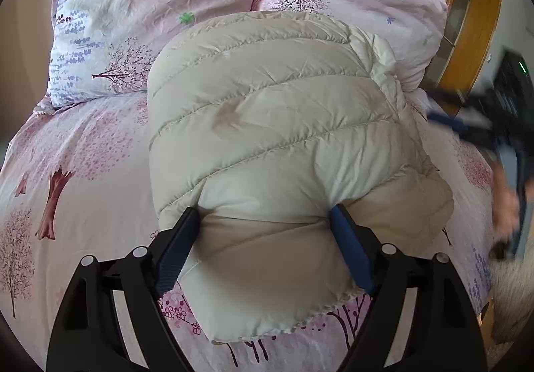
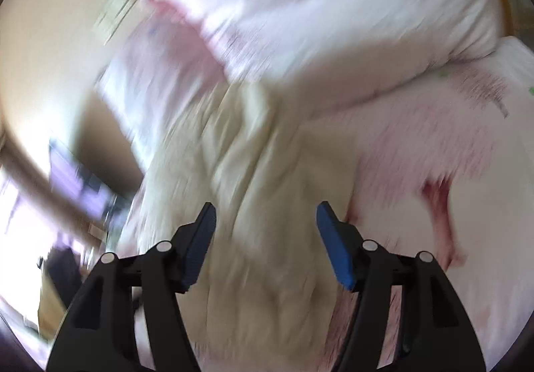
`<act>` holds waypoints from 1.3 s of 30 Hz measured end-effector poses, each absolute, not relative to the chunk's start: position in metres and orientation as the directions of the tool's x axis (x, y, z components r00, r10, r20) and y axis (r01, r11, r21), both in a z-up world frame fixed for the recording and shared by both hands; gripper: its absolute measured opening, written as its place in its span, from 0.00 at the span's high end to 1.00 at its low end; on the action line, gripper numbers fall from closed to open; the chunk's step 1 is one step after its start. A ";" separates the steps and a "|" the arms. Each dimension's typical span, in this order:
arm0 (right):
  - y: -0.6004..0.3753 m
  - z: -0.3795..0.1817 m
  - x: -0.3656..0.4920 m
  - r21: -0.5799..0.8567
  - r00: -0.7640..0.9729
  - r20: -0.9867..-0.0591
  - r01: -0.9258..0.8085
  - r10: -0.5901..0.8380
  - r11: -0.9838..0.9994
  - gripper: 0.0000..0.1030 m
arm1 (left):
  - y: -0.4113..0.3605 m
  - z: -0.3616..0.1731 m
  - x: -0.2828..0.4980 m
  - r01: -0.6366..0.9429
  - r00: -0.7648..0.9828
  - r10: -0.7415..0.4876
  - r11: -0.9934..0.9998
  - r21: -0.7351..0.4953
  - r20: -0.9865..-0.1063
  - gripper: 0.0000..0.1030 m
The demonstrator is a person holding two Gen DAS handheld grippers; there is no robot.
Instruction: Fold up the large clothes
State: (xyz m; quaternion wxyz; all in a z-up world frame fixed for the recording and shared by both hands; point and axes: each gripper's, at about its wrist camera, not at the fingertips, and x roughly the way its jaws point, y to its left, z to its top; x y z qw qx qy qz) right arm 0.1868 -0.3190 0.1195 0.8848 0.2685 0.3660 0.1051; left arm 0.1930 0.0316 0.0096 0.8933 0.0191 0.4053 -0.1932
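jacket (image 1: pixel 273 125) cream, quilted, puffy, folded compact on bedsheet (image 1: pixel 100 205)

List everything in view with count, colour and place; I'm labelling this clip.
puffer jacket: one, cream, folded into a bundle mid-bed.
pillows: two, pink and white floral, behind the jacket.
bedsheet: one, pink tree print, under everything.
wooden furniture: one, orange-brown, far right of the bed.
left hand-held gripper: one, black with blue pads, open, fingers astride the jacket's near end.
right hand-held gripper: one, black with blue pads, open above the jacket; its view is motion-blurred.
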 end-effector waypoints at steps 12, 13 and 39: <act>-0.301 0.054 0.283 0.570 0.636 -0.700 0.221 0.326 0.792 0.92 | 0.019 0.016 0.189 0.377 0.629 -0.337 0.920 -0.104 -0.701 0.07; -0.302 0.048 0.285 0.555 0.625 -0.719 0.254 0.304 0.792 0.92 | 0.017 0.018 0.188 0.381 0.640 -0.340 0.919 -0.099 -0.689 0.06; -0.216 0.044 0.162 0.345 0.565 -0.765 -0.044 0.308 0.938 0.56 | 0.062 0.033 0.101 0.184 0.756 -0.134 0.983 0.012 -0.641 0.01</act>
